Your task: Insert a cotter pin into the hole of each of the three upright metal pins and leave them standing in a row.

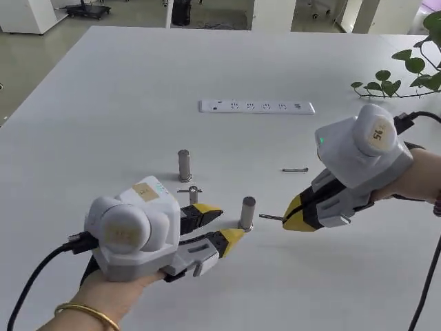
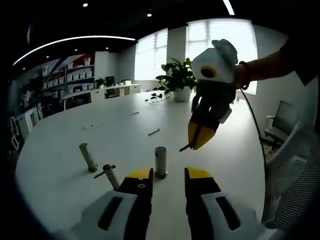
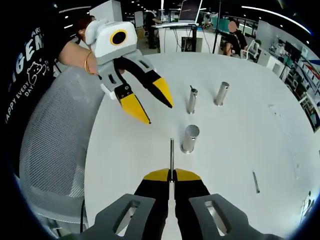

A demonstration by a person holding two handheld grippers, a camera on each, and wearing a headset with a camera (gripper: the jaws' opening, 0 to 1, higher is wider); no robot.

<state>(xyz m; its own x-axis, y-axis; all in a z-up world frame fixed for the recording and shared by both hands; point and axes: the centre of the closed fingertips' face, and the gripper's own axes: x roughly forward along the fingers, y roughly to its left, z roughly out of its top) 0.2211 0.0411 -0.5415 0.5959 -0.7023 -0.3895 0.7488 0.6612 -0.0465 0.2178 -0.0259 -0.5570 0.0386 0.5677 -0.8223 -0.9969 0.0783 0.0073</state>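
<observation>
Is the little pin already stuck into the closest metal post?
No, the cotter pin held in the right gripper stops short of the nearest upright metal pin, with a clear gap between them.

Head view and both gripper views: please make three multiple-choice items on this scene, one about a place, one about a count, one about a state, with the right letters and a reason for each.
1. Where does the loose cotter pin lie?
A. flat on the table, apart from the metal pins
B. on the floor
C. on a chair

2. How many of the three metal pins carry a cotter pin?
A. none
B. one
C. three

3. The right gripper is:
A. open and empty
B. shut on a cotter pin
C. shut on a metal pin

1 A: it lies alone on the white top.
2 B: the middle pin alone has one through its head.
3 B: its jaws meet on the held cotter pin.
</observation>
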